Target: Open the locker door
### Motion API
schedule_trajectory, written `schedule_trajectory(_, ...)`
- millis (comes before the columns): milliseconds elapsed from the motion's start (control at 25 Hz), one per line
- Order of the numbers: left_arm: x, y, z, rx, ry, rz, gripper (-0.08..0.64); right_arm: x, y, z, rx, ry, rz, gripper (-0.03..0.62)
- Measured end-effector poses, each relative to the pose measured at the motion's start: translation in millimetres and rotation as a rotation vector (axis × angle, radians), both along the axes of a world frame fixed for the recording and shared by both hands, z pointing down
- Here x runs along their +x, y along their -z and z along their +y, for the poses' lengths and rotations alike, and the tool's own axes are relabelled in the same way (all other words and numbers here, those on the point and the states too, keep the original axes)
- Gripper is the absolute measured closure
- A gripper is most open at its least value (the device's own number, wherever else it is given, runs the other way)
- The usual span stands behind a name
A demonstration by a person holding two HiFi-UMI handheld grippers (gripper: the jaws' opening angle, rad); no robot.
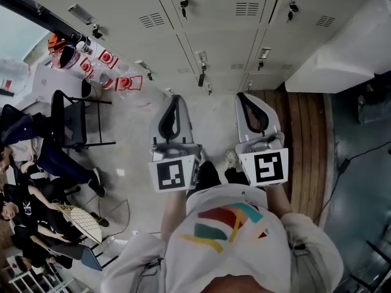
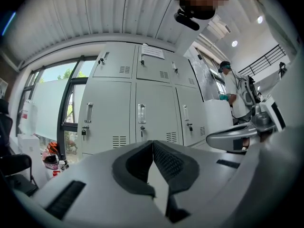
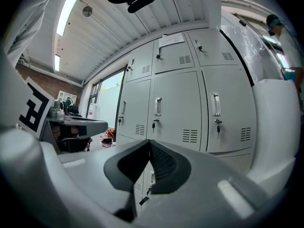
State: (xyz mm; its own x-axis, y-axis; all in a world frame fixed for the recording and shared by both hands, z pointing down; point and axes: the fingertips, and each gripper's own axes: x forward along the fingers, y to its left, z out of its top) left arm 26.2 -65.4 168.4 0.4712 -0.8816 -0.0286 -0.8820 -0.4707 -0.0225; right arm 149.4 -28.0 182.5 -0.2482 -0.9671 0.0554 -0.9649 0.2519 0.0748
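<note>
A bank of grey lockers (image 1: 214,35) stands ahead of me, every door closed, each with a metal handle (image 1: 201,58) and a key hanging below. My left gripper (image 1: 175,99) and right gripper (image 1: 242,96) are held side by side, pointing level at the lockers from a distance and touching nothing. In the left gripper view the left gripper (image 2: 153,142) is shut and empty, facing a middle door (image 2: 142,94) and its handle (image 2: 141,114). In the right gripper view the right gripper (image 3: 149,141) is also shut and empty, with a door handle (image 3: 158,107) above it.
Several people sit at the left beside a black chair (image 1: 67,121). Red-and-white items (image 1: 125,83) lie on the floor by the lockers. A white cabinet (image 1: 342,47) juts out at the right over a wooden floor strip (image 1: 305,151). A person (image 2: 232,87) stands at the far right.
</note>
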Motion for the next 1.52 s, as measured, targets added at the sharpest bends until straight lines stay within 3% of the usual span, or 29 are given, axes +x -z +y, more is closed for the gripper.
schedule_trajectory(360, -28.5, 4.3, -18.7, -0.003, -0.065, 0.026, 0.545, -45.0, 7.7, -24.6, 0.013, -0.016, 0.01, 0.588)
schedule_trajectory(640, -63.6, -5.2, -46.2, -0.027, -0.032, 0.045, 0.545, -82.7, 10.2, -54.1, 0.032, 0.007, 0.028, 0.588)
schedule_trajectory(760, -69.7, -29.5, -52.9, -0.058, -0.032, 0.034, 0.545, -86.3, -13.5, -66.6, 0.009, 0.02, 0.018, 0.588)
schedule_trajectory(880, -68.9, -81.6, -72.9, -0.026, -0.034, 0.027, 0.545, -81.0, -70.5, -90.5, 0.014, 0.015, 0.015, 0.588)
schedule_trajectory(1120, -75.6, -291.8, -117.4, -0.004, 0.046, 0.057, 0.545, -75.4, -256.3, -123.1, 0.083, 0.02, 0.03, 0.588)
schedule_trajectory(1200, -69.0, -321.1, -129.3, 0.017, 0.045, 0.063, 0.545, -67.0, -286.7, -133.4, 0.114, 0.026, 0.044, 0.588)
schedule_trajectory(1240, -64.8, -303.5, -132.9, 0.021, 0.034, 0.041, 0.545, -61.5, -269.4, -138.5, 0.128, 0.018, 0.041, 0.588)
schedule_trajectory(1320, -56.7, -200.5, -138.8, 0.041, 0.0, 0.026, 0.545, -51.0, -172.6, -146.2, 0.156, -0.01, 0.025, 0.588)
schedule_trajectory(1400, -53.9, -97.8, -147.4, 0.077, -0.027, 0.092, 0.545, -44.3, -81.7, -150.8, 0.188, -0.029, 0.024, 0.588)
schedule_trajectory(1440, -54.7, -78.0, -152.6, 0.095, -0.032, 0.122, 0.545, -41.7, -66.6, -152.9, 0.202, -0.032, 0.031, 0.588)
schedule_trajectory(1520, -58.8, -96.6, -161.8, 0.118, -0.02, 0.12, 0.545, -36.2, -86.1, -157.1, 0.229, -0.036, 0.044, 0.588)
